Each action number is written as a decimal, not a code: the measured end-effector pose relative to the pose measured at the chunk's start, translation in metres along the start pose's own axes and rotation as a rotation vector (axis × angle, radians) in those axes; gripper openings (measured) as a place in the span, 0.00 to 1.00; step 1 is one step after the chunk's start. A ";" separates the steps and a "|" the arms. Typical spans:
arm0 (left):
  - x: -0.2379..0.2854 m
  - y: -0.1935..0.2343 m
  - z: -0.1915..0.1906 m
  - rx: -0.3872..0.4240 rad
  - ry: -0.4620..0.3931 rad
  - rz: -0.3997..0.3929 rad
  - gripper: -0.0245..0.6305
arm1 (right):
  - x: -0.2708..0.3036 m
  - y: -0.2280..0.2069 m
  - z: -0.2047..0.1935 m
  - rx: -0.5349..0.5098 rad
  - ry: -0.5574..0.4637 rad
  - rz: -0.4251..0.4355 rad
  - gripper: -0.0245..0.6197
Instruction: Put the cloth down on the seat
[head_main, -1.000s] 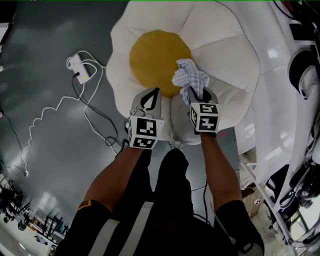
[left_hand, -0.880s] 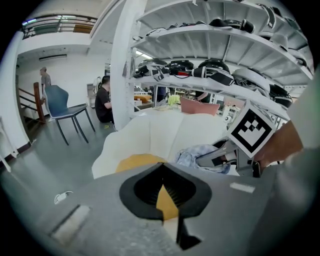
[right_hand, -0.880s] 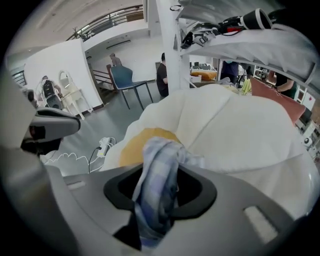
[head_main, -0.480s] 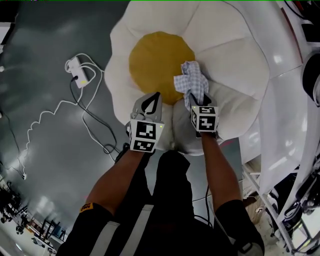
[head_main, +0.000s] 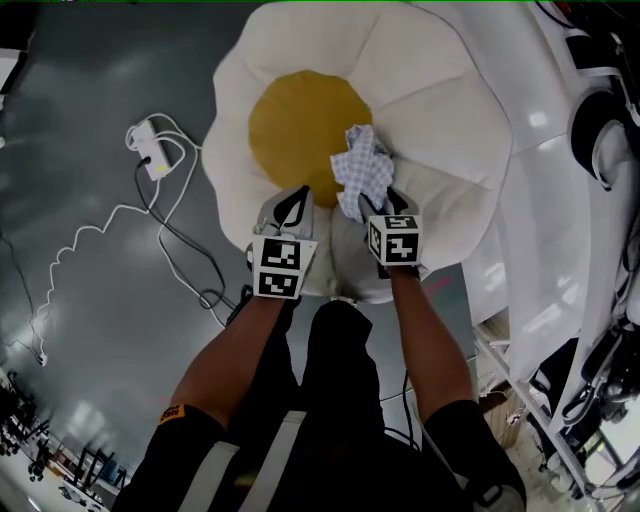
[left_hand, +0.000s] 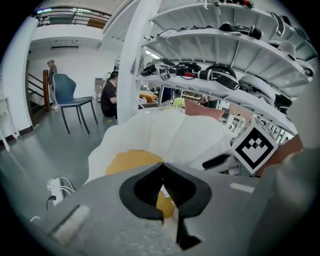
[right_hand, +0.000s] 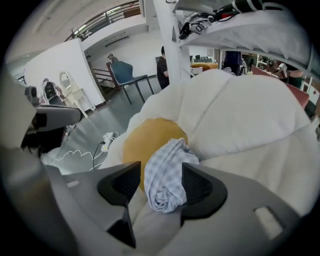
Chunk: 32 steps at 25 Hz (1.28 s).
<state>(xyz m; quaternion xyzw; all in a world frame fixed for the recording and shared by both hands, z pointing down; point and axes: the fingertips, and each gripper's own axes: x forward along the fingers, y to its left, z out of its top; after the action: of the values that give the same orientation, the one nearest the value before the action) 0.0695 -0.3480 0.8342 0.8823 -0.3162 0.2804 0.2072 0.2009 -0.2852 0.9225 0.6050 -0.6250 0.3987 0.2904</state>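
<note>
"Right gripper (right_hand: 161, 169), how does it stand?"

"Its jaws have just been opening and are now wide apart. The cloth (right_hand: 167, 172) lies between them with a gap on one side, so nothing is gripped."

"And a second ago?"

"Then the cloth stood bunched up out of the pinched jaws, above the seat (head_main: 440, 90). Now it rests crumpled on the seat, across the edge of the yellow middle (head_main: 295, 125) and the white petal beside it. Both grippers have come closer to the cushion."

"Left gripper (left_hand: 162, 166)?"

"Tips together, nothing in them, just beside the right one at the seat's near edge."

"Any writing?"

"The marker cubes (head_main: 279, 268) bear black-and-white square patterns. An orange tag (head_main: 168, 410) on the dark sleeve (head_main: 200, 450) is too small to read."

"Anything holding things?"

"White shelves (left_hand: 215, 47) behind the seat carry dark gear (left_hand: 220, 74) I cannot identify."
</note>
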 end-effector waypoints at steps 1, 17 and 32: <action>-0.008 -0.002 0.007 -0.003 0.001 0.002 0.04 | -0.013 0.006 0.006 0.005 -0.007 0.010 0.44; -0.172 -0.064 0.120 -0.040 -0.056 0.072 0.04 | -0.246 0.068 0.107 -0.056 -0.164 -0.003 0.11; -0.290 -0.141 0.182 -0.102 -0.175 0.118 0.04 | -0.409 0.114 0.136 -0.109 -0.345 0.067 0.04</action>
<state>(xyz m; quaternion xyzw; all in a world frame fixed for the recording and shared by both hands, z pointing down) 0.0442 -0.2181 0.4886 0.8717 -0.3980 0.1977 0.2066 0.1454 -0.1924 0.4903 0.6268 -0.7060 0.2639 0.1977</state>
